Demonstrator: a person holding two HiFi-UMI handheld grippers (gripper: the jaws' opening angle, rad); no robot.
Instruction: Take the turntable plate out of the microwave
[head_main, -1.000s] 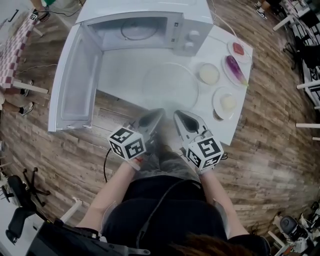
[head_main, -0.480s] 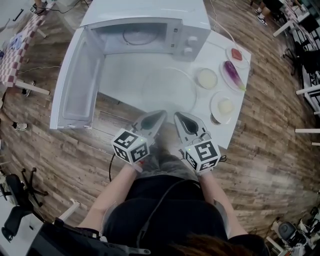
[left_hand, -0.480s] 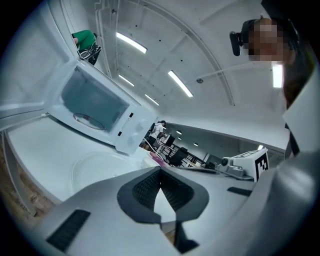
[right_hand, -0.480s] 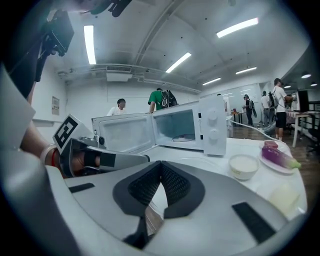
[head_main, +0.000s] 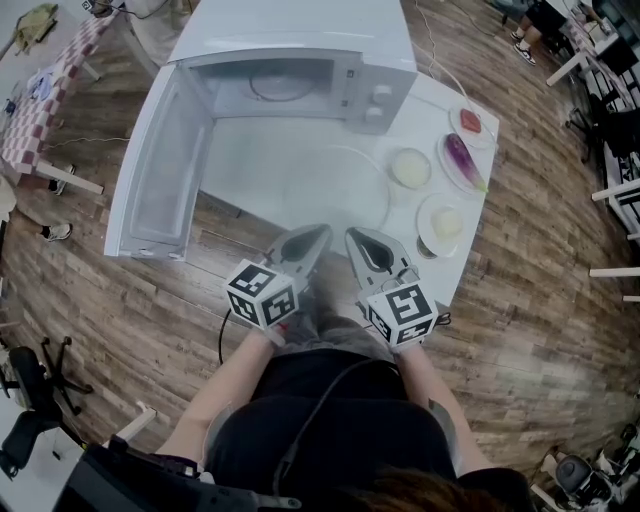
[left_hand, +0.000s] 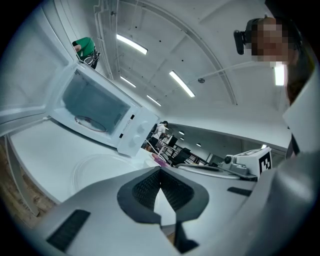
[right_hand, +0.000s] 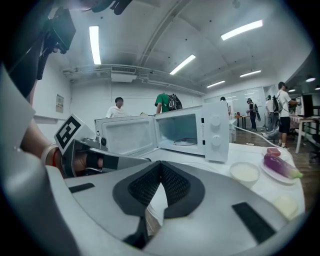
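Glass turntable plate, clear and round, lies flat on the bare white table. It is outside the boxy white microwave oven, which stands at the plate's 12 o'clock with its hinged door swung wide toward 9 o'clock. A roller ring shows on the floor of the oven's cavity. At the plate's 6 o'clock, by the table's near edge, a person holds the left gripper and the right gripper side by side, noses close to the plate's near rim. Each claw is pinched fully together with nothing caught in it. At the plate's 3 o'clock sit a small white bowl, a white dish bearing a purple aubergine, another with a red morsel, and one with a pale lump.
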